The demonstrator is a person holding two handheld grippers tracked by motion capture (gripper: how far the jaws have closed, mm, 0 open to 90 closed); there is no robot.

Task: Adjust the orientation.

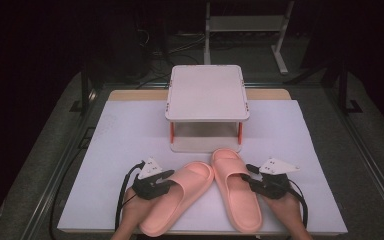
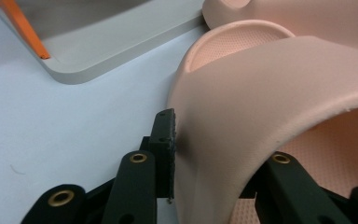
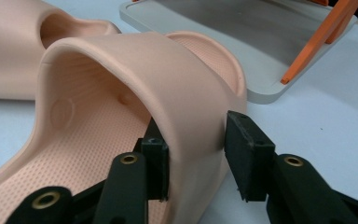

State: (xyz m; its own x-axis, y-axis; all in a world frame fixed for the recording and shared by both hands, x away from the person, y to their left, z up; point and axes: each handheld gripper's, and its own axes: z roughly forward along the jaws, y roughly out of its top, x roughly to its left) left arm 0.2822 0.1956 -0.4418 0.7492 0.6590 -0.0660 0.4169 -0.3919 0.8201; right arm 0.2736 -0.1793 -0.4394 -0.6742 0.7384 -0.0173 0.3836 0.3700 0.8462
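- Two pink slide sandals lie on the white tabletop (image 1: 130, 130) near its front edge, in front of a small two-tier shoe rack (image 1: 207, 95) that stands at the middle toward the back edge.
- The left sandal (image 1: 177, 195) runs with its long axis slanted: heel at the front edge, toe pointing back and rightward toward the rack's lower shelf.
- The right sandal (image 1: 236, 192) lies nearly straight front to back, toe toward the rack; the two toes almost meet.
- The left gripper (image 1: 155, 182) has its jaws astride the outer side of the left sandal's strap: one pad presses the outside, the other sits inside.
- The right gripper (image 1: 260, 181) likewise straddles the right sandal's strap wall; the inner jaw touches, the outer pad stands just off, so it has not yet clamped.
- The strap is likely chosen as the thinnest, stiffest place to pinch, probably for lifting each sandal onto the rack.
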